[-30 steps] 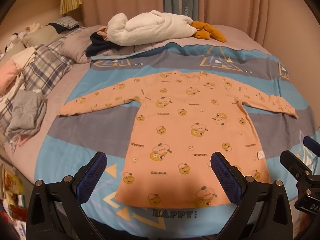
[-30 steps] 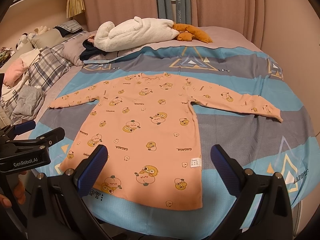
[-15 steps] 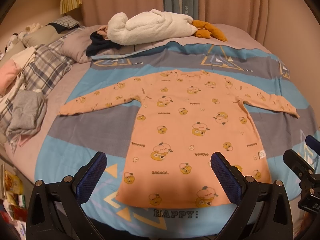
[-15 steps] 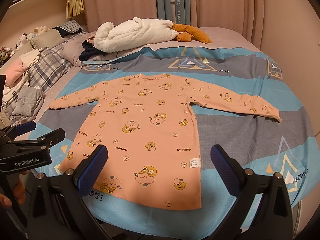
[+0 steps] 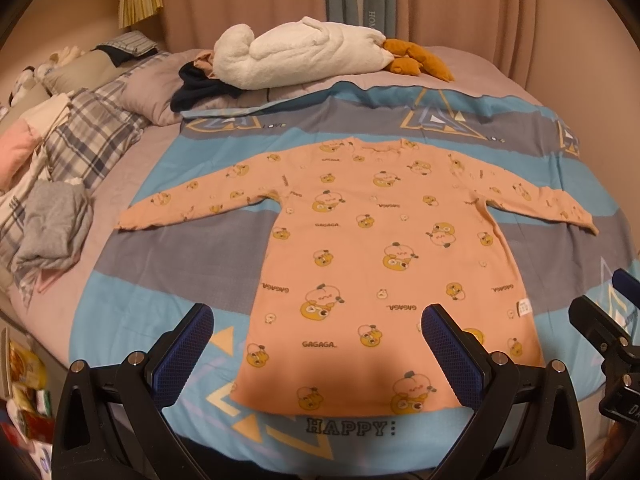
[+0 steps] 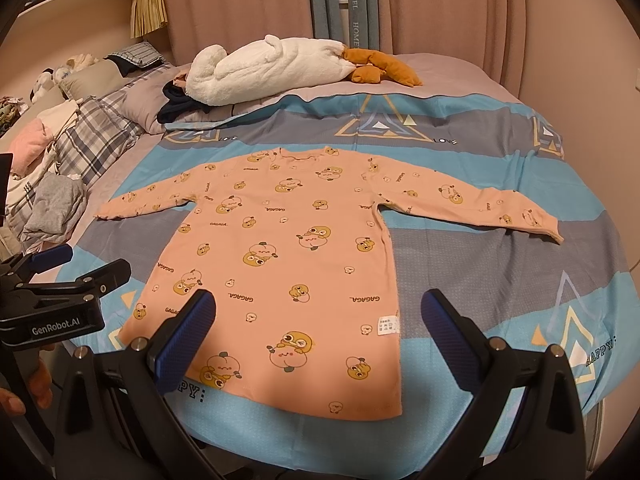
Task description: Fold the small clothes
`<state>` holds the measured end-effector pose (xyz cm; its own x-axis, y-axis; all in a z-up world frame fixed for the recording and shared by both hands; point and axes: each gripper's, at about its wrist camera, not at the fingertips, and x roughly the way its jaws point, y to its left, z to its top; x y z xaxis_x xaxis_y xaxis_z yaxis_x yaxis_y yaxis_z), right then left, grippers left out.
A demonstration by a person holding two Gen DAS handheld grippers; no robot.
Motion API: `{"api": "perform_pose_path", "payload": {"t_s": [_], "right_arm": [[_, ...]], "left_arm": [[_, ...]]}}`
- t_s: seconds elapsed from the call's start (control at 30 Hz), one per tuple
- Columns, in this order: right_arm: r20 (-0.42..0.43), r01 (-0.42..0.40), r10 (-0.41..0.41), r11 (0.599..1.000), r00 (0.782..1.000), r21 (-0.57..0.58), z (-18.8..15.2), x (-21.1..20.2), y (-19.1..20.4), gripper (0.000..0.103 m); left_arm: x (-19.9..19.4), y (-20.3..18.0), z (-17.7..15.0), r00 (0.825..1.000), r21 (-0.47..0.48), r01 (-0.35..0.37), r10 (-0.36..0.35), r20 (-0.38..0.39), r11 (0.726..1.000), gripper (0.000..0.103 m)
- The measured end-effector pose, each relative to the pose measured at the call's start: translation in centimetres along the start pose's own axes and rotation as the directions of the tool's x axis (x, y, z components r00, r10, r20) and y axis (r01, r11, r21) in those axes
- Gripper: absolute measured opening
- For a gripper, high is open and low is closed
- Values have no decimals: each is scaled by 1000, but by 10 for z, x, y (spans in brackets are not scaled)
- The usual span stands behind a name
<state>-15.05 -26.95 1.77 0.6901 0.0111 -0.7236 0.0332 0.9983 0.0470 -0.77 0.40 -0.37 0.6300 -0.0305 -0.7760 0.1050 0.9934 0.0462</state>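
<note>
A small orange long-sleeved shirt [image 5: 384,264] [image 6: 288,256] with a yellow cartoon print lies flat on the bed, both sleeves spread out, hem toward me. My left gripper [image 5: 318,340] hovers open above the hem, its blue pads wide apart and holding nothing. My right gripper [image 6: 318,332] is likewise open and empty, above the lower right part of the shirt. In the right wrist view the left gripper [image 6: 60,272] shows at the left edge, held by a hand [image 6: 24,396]. The right gripper [image 5: 608,320] shows at the right edge of the left wrist view.
The blue and grey patterned bedspread [image 5: 168,264] [image 6: 500,280] covers the bed. A white plush toy [image 5: 296,54] with orange feet and dark clothing [image 5: 200,88] lie at the far end. Plaid bedding and a grey garment [image 5: 52,224] are piled on the left. Curtains [image 6: 432,4] hang behind.
Both views have shifted only slightly; the shirt lies as before and both grippers stay open and empty.
</note>
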Motion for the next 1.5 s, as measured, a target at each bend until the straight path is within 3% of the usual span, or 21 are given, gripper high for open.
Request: {"api": "perform_pose_path", "payload": {"t_s": [0.8, 0.9, 0.97, 1.03, 1.1, 1.33, 1.5], "right_arm": [[-3, -2, 2, 1000, 1000, 17, 1, 2, -6, 103], [8, -35, 35, 998, 999, 54, -1, 7, -13, 103], [5, -97, 97, 990, 995, 101, -4, 14, -23, 103], [-4, -161, 165, 969, 986, 189, -9, 27, -41, 103], [-6, -167, 176, 946, 984, 277, -16, 36, -61, 103], [45, -60, 43, 831, 998, 553, -37, 58, -160, 103], [116, -65, -22, 721, 993, 690, -34, 68, -230, 102]], "left_arm": [[7, 1, -1, 1000, 6, 14, -14, 2, 1000, 103], [15, 5, -2, 998, -23, 55, -55, -1, 998, 103], [25, 8, -2, 995, -55, 94, -95, -18, 994, 103], [37, 8, 0, 990, -83, 131, -135, -43, 988, 103], [56, 10, 0, 983, -110, 156, -165, -82, 982, 103], [102, 11, 5, 954, -236, 229, -266, -138, 945, 103], [131, 10, 22, 928, -308, 293, -347, -138, 905, 103]]}}
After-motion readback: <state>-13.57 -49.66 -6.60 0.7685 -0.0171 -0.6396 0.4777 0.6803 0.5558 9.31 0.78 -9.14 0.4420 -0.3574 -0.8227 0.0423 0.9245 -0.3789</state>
